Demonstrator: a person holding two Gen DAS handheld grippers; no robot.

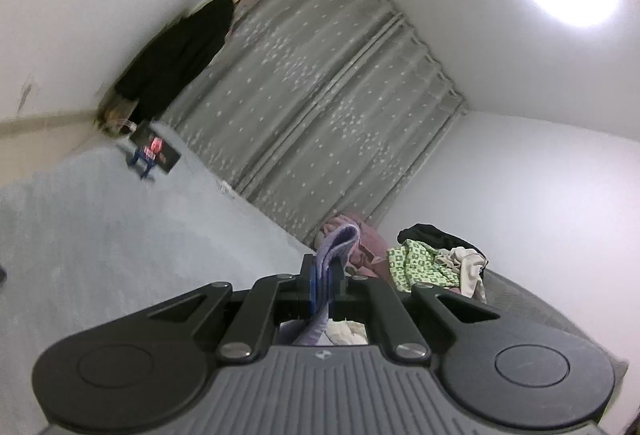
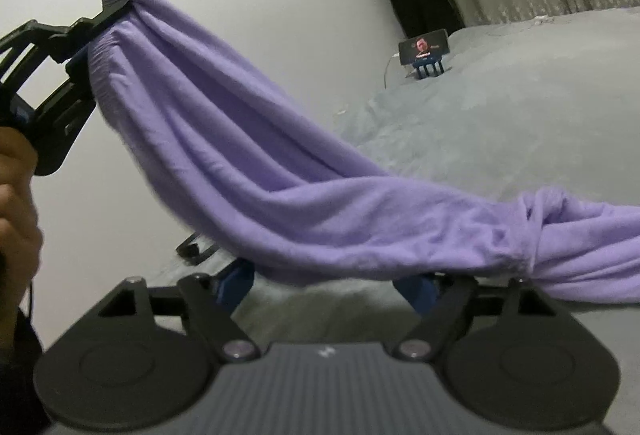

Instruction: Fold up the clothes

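- My left gripper (image 1: 325, 277) is clamped on the soft purple knit garment (image 2: 280, 171).
- My right gripper (image 2: 324, 283) is spread wide, fingertips hidden under that cloth; I can't see any grip.
- Garment's right end is cut off.

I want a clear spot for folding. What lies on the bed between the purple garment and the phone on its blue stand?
Only bare grey bedcover between the purple garment and the phone, in the right wrist view.

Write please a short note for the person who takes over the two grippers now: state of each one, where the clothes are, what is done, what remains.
Left gripper: shut on the soft purple fabric garment, held up in the air.
Right gripper: fingers spread open beneath the hanging garment, gripping nothing.
Garment's far end trails onto the grey bed cover.
Unsorted clothes pile waits at the bed's corner.
Done: no fold visible.
Left: take a second grip, spread the garment flat, fold; then the pile.
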